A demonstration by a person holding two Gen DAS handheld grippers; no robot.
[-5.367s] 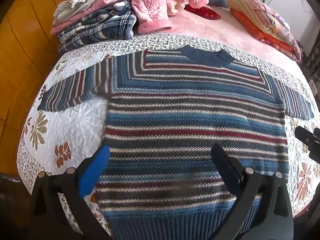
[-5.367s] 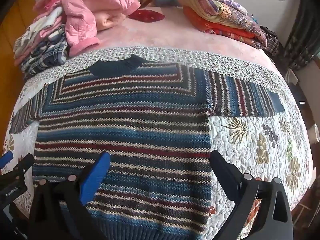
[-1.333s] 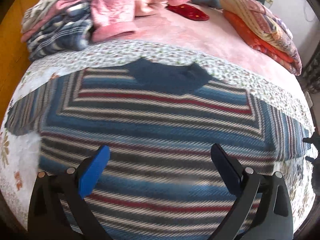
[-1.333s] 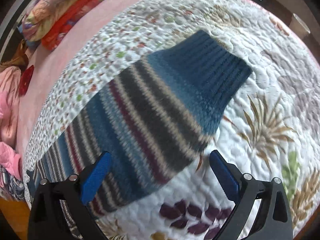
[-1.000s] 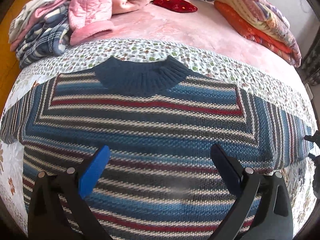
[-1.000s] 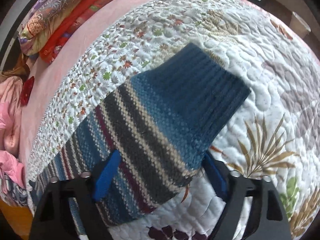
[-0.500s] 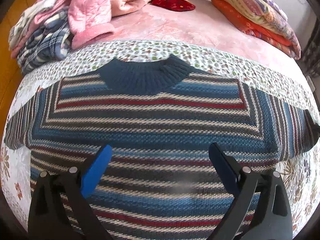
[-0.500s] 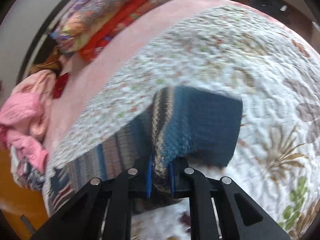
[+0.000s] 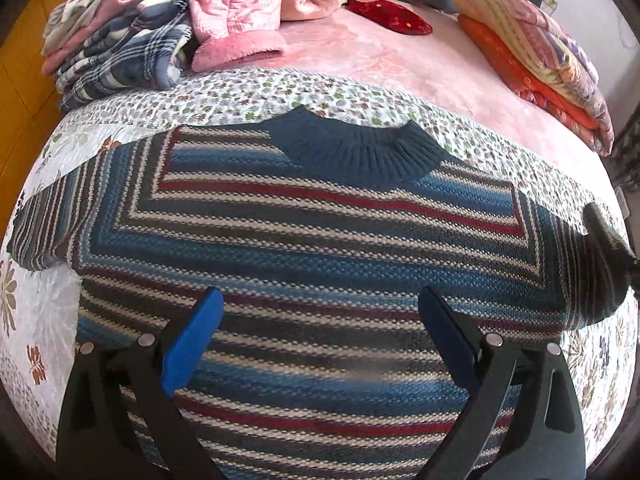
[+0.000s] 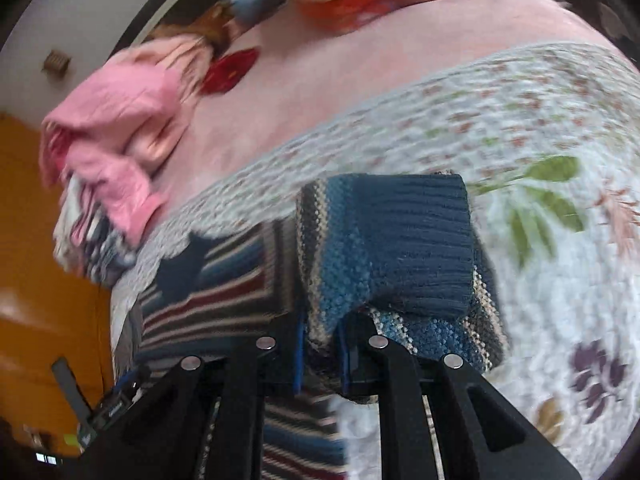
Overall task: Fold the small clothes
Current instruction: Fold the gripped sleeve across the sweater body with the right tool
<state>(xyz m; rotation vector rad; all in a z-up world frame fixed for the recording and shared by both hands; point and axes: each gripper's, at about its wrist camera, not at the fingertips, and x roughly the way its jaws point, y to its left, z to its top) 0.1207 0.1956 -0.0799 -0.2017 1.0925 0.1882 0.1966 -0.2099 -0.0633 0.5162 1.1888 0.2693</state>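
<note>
Bedroom, with a bed under a white floral quilt (image 9: 52,300) serving as the folding surface.

Nearest, right tongs (image 10: 320,340) now clenched on the cuff end of the right sleeve (image 10: 384,248). A second ago: spread wide over that sleeve, still flat on the quilt. Since then: closed, lifted, swung toward the sweater's body; blurred view, so mid-motion. Sleeve doubled over, navy ribbed cuff draped at 12 o'clock just above the tips. Meaning for the task: first fold begun, sleeve on its way across the chest, probably to be laid flat there before release.

Left tongs (image 9: 320,336) released, spread wide, grasping nothing, poised above the lower chest of the striped sweater (image 9: 320,240). Sweater flat, face up, filling the left view from 6 o'clock up past centre; navy collar (image 9: 352,152) at 12 o'clock from the tips; left sleeve untouched at 9 o'clock; raised right sleeve bunched dark at 3 o'clock.

Farther off, pink blanket (image 9: 400,60) beyond the quilt. Heap of unfolded clothes (image 9: 160,28), pink and plaid, at 11 o'clock. Stacked folded bedding (image 9: 536,48), orange and striped, at 1 o'clock.
</note>
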